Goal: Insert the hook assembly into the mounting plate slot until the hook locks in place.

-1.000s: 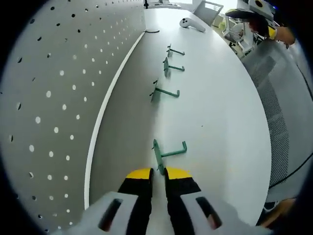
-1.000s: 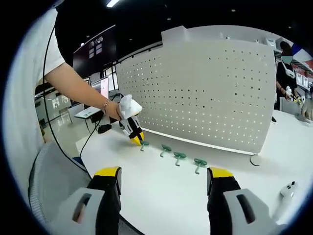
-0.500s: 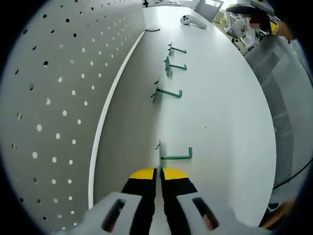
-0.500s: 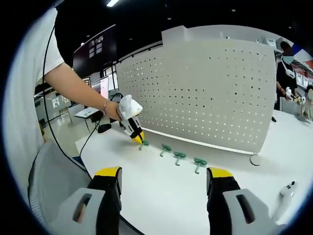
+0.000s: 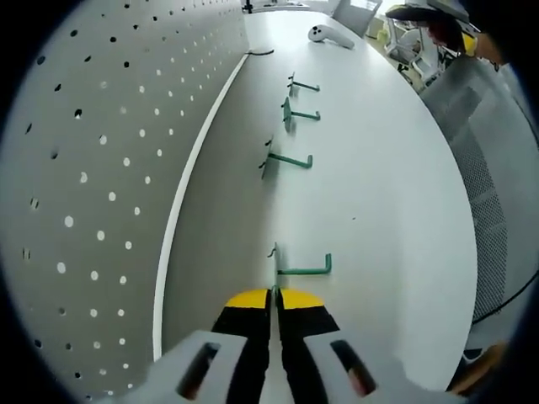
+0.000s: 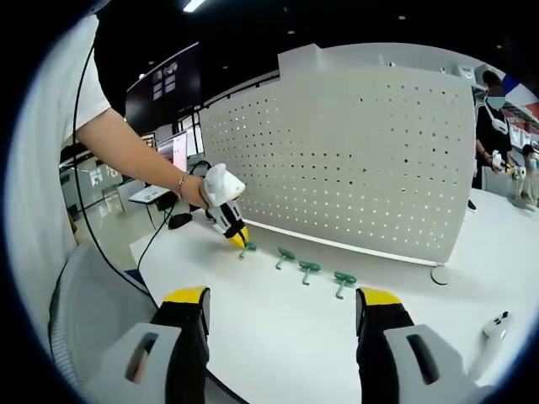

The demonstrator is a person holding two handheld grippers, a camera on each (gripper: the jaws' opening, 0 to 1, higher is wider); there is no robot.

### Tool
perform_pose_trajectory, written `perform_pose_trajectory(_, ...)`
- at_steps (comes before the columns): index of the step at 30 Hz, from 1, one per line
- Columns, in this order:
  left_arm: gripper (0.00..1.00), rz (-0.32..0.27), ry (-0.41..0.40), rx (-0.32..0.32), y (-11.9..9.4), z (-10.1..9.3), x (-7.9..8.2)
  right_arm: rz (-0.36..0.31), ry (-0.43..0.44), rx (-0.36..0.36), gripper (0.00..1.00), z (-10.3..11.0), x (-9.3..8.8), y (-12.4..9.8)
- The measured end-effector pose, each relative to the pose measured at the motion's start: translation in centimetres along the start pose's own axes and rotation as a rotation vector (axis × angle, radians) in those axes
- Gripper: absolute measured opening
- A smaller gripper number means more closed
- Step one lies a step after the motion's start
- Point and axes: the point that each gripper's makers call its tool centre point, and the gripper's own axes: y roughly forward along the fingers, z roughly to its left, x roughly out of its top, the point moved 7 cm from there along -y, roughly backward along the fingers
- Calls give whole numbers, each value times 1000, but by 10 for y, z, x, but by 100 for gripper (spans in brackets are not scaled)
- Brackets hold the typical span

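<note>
— How many hooks on the white table [image 5: 396, 219]?

— Four green hooks, in a row along the foot of the white pegboard [image 5: 93, 160]. The nearest hook [image 5: 295, 268] sits at the left gripper [image 5: 274, 296], whose yellow-tipped jaws are pressed together on its flat plate end.

— And the other gripper?

— The right gripper [image 6: 282, 307] hovers well back from the pegboard, jaws wide apart, holding nothing.

— The gripped hook?

— A thin L-shaped rod, its tip bent, close to the pegboard's base.
</note>
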Motion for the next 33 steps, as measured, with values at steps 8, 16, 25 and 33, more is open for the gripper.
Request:
perform_pose_trajectory(8, 1, -85, -39, 10, -3, -8, -2, -22, 31, -9, 68, -3, 3, -1)
perform_pose_trajectory(16, 1, -188, -105, 52, -16, -9, 1, -34, 42, -4, 68, -3, 5, 1)
perform_pose_trajectory(25, 1, -268, -143, 93, -34, -13, 12, -56, 44, -2, 68, -3, 13, 1)
perform_pose_trajectory(33, 1, -342, -143, 140, -50, -16, 25, -74, 54, -1, 68, -4, 17, 2)
